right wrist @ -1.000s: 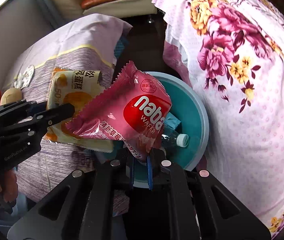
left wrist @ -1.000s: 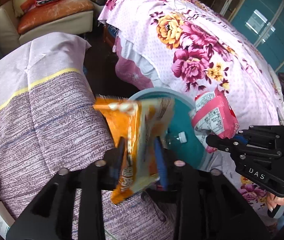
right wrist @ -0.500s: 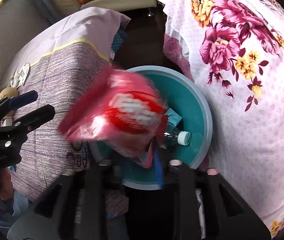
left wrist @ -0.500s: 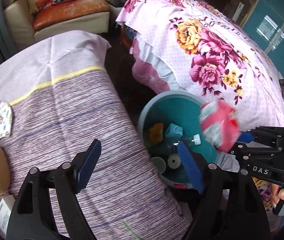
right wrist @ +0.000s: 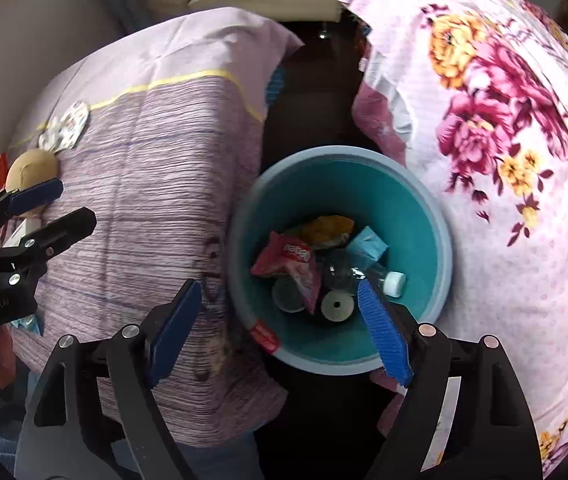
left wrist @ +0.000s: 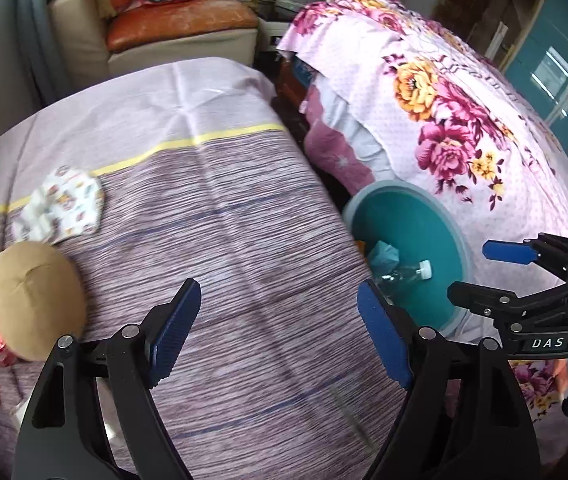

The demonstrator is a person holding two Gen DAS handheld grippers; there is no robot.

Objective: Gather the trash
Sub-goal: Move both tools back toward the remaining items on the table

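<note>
A teal trash bin (right wrist: 416, 216) stands on the floor between a table and a bed; it also shows in the left wrist view (left wrist: 436, 232). Inside lie a red wafer packet (right wrist: 292, 258), an orange snack packet (right wrist: 330, 226), a clear plastic bottle (right wrist: 368, 276), a teal carton (right wrist: 368, 244) and round lids. My right gripper (right wrist: 280, 328) is open and empty above the bin's near rim. My left gripper (left wrist: 280, 328) is open and empty above the table's purple striped cloth (left wrist: 224, 240), left of the bin.
A patterned cloth piece (left wrist: 62, 208) and a tan plush toy (left wrist: 32, 296) lie at the table's left. A floral bedspread (left wrist: 464, 120) covers the bed on the right. A sofa with an orange cushion (left wrist: 180, 20) stands at the back.
Both grippers have opened. The orange packet left my left gripper and the red wafer packet left my right gripper; both now lie in the bin. My left gripper has swung left over the table.
</note>
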